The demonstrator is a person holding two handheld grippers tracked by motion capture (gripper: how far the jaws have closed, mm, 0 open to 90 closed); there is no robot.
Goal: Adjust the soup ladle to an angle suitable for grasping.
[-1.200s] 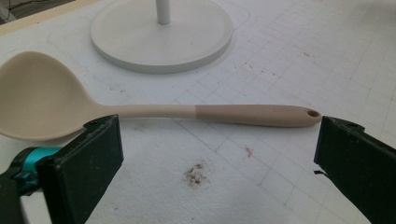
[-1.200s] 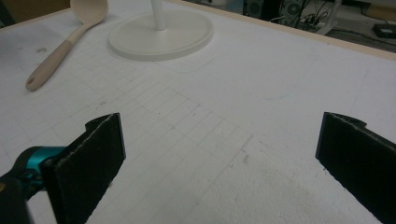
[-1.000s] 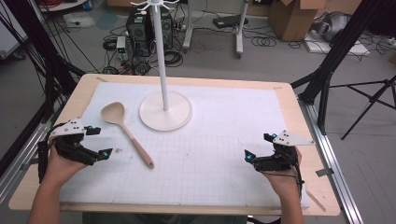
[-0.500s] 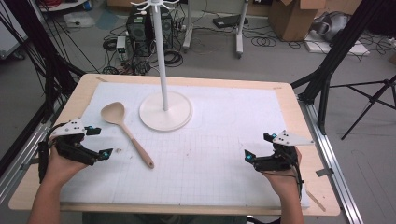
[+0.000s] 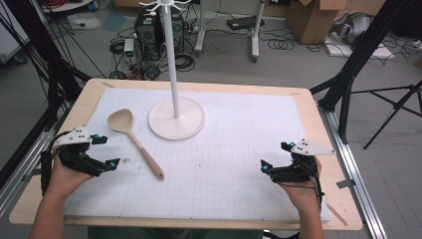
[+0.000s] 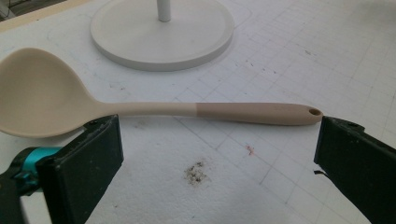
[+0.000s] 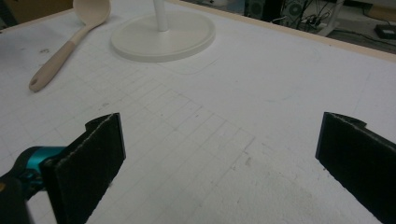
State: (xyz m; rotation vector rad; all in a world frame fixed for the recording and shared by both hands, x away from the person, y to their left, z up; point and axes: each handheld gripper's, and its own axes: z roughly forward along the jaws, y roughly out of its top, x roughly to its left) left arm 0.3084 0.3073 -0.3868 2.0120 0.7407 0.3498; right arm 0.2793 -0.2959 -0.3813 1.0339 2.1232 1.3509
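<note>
We take the white stand (image 5: 176,117) as our landmark: the spoon (image 5: 135,140) lies flat on the worktop (image 5: 308,107) just to its left, bowl near the stand's round base but not touching it, handle running away from the base toward the person's side. Our left tongs (image 5: 102,152) sit beyond the spoon from the stand, spread wide and grasping nothing; in the left gripper view the spoon (image 6: 154,108) lies crosswise just past the two jaw tips, its holed handle end close to one of them. Our right tongs (image 5: 275,157) rest well to the right of the stand, also released and empty, the gridded mat bare between their jaws. We judge this the approach step, before any pick. Next we would ease the left tongs forward and down so the jaws straddle the slim handle, then clench; since the handle lies across the jaws' line, we would probably need to turn the wrist first.
</note>
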